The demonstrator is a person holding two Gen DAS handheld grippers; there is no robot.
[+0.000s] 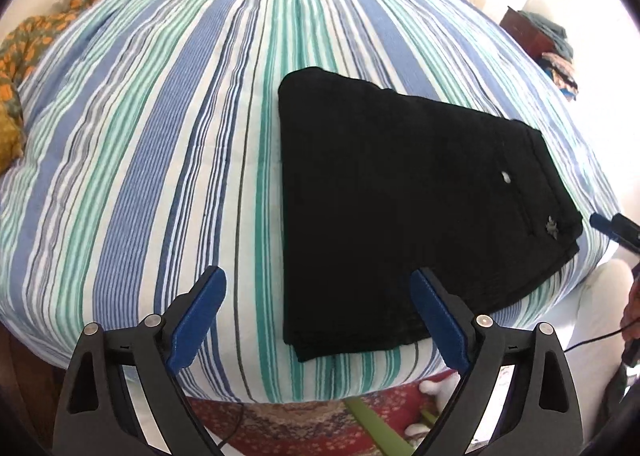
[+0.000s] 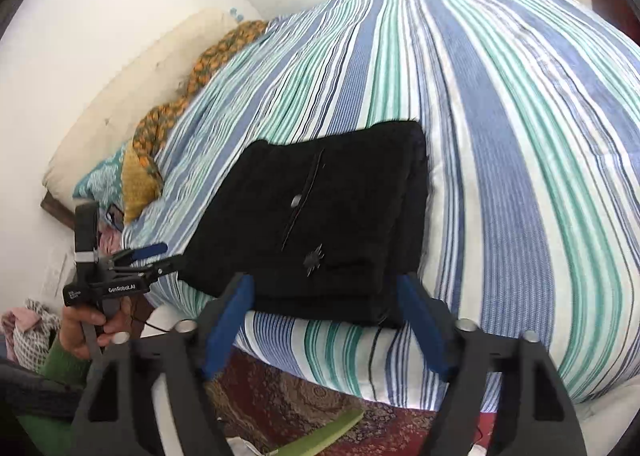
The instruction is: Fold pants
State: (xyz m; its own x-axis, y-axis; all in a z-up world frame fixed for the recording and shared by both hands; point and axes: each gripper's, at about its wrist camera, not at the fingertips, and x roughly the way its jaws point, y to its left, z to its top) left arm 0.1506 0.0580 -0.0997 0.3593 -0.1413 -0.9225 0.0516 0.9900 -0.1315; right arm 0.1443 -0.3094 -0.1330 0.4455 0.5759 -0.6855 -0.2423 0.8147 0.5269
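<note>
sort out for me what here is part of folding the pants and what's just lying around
Part of the job:
- black pants, folded on the striped bed
- left hand-held gripper, open, holding nothing
- right hand-held gripper, open, holding nothing

Just lying about:
- orange patterned cloth by the wall
- patterned rug on the floor
- clothes pile beyond the bed

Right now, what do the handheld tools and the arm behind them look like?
Both tools, left tool and right tool, have black angular frames with triangular cutouts, silver pivot pins and blue finger pads. From the right wrist, the left tool's body reads GenRobot.AI in white; a bare hand grips it, green sleeve behind.
</note>
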